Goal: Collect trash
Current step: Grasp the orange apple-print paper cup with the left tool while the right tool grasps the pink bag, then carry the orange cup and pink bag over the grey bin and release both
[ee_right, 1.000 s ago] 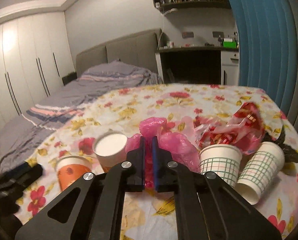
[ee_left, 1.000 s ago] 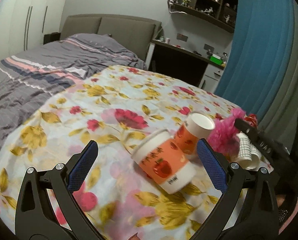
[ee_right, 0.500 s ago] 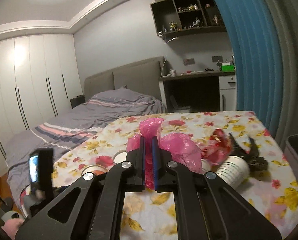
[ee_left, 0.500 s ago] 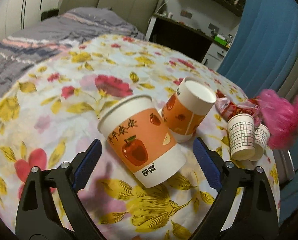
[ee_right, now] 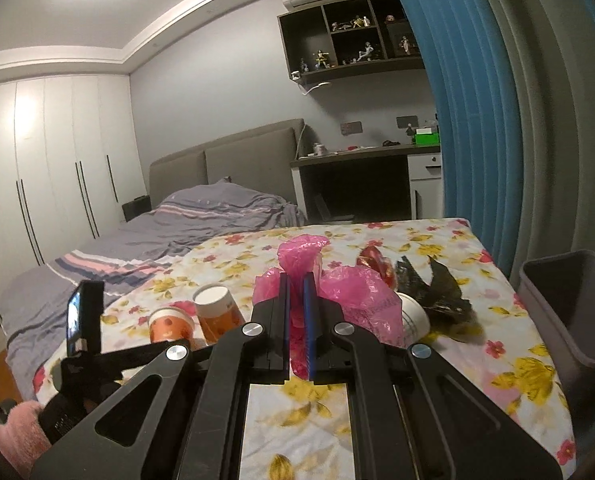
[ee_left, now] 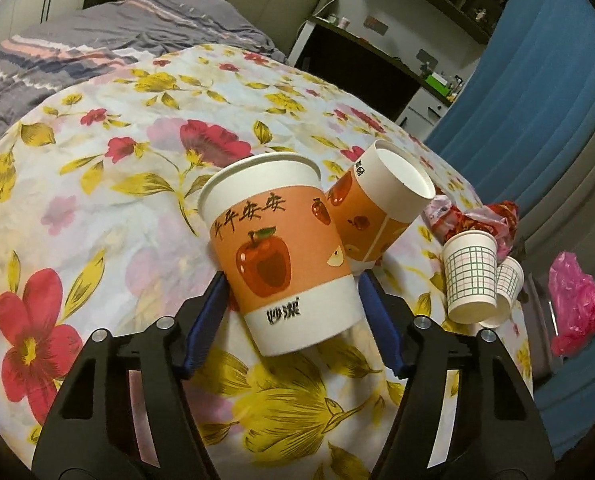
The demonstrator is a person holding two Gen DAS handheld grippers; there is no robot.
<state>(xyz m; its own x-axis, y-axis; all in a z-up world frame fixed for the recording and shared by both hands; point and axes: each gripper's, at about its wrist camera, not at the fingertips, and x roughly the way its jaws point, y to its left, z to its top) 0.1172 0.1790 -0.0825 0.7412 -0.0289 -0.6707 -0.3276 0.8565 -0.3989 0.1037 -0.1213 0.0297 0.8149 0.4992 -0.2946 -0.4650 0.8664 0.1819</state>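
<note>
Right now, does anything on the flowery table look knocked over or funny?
Yes. Behind the upright apple cup, a second orange cup leans tilted against it. One small checked cup lies tipped beside an upright one.

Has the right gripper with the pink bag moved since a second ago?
Yes. The right gripper, shut on the pink bag, has risen off the floral tablecloth toward the grey bin.

I see a smooth, faintly glossy orange-and-white paper cup with an apple print [ee_left: 285,264] at frame centre on the soft, matt floral cotton cloth covering the worktop [ee_left: 109,200]. Lower right, two small white grid-patterned paper cups [ee_left: 471,276] look matt. In my right view, a thin, crinkled, shiny pink plastic bag [ee_right: 337,292] sits centre frame, and a matt grey plastic bin [ee_right: 573,308] at the right edge.
</note>
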